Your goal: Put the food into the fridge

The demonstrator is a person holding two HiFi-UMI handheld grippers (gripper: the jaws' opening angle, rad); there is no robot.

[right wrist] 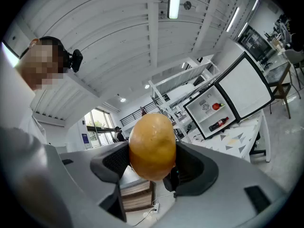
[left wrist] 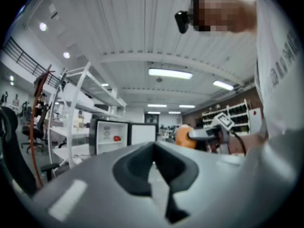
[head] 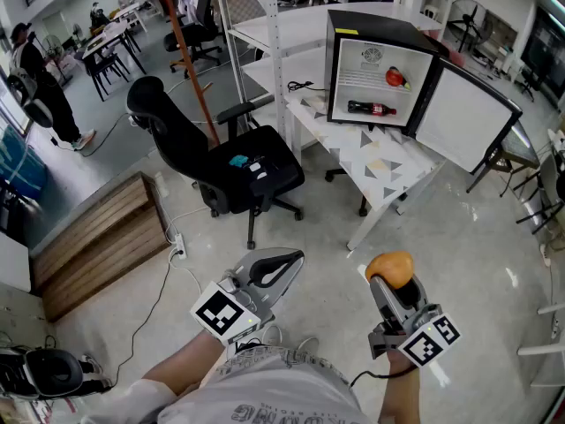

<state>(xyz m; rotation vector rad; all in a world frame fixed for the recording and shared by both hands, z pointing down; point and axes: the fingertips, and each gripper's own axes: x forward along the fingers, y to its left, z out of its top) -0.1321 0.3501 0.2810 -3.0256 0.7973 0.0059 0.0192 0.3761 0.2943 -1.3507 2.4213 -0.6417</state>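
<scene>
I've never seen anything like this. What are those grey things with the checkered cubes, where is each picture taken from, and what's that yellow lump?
No robot here: a person holds a two-jaw gripper in each hand. The head view looks down from a camera on the person's head; the other two come from cameras riding on each gripper, looking along its jaws. The right gripper has its jaws closed on an orange-yellow oval food item. The left gripper is empty, jaws together. Ahead, a small black fridge stands open on a patterned table, with a red round item and a dark bottle inside. A black office chair stands nearby.
</scene>
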